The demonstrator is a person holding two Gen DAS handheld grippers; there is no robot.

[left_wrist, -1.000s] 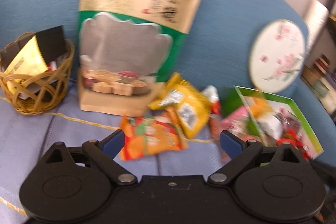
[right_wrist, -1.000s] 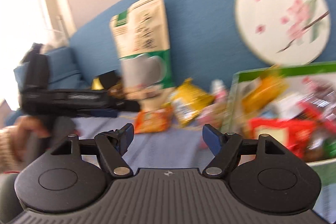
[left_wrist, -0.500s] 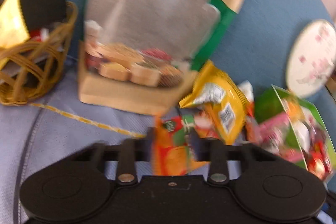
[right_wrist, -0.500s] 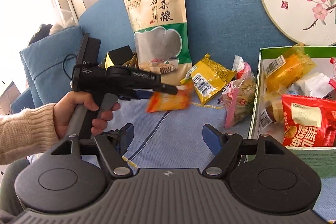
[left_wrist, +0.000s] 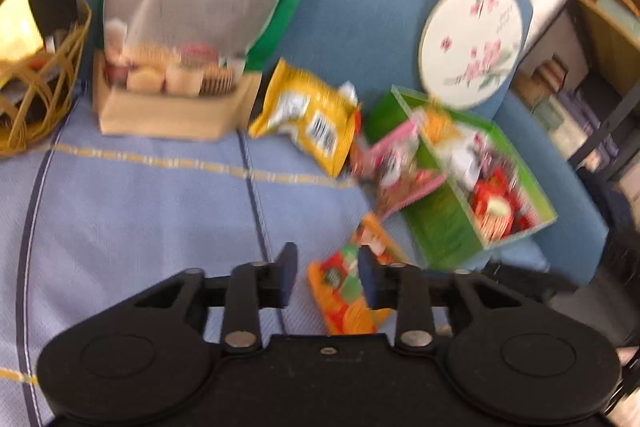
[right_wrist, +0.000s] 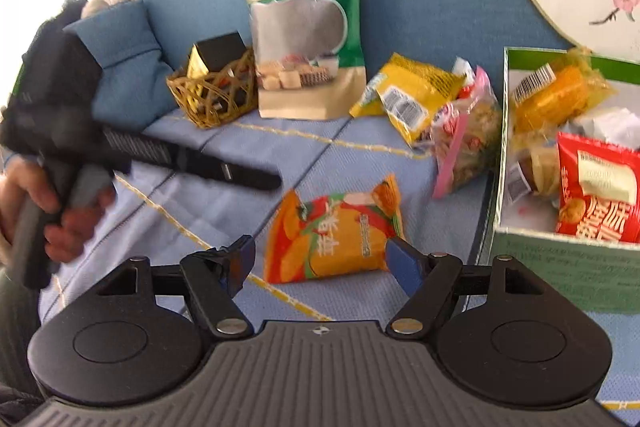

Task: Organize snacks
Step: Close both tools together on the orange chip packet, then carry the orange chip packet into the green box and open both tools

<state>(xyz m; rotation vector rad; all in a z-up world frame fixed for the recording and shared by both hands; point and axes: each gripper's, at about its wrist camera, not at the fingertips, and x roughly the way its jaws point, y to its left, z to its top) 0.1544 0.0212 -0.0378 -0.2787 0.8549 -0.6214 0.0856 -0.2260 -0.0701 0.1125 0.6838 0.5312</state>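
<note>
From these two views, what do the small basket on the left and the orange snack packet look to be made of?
The small basket looks like woven rattan or wicker, tan with a slight gloss: open crossing strands show gaps. The orange snack packet seems to be thin printed plastic film, glossy: it is wrinkled, with crimped ends. Blur leaves both a little uncertain.

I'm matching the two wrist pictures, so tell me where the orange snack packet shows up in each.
Left wrist view: the orange snack packet is at bottom centre, on the blue cloth, partly behind the right finger of the left gripper, whose jaws are opening.
Right wrist view: it lies flat at centre, just beyond the right gripper, apart from it.
Shared landmark: the green box, right of the packet.
</note>
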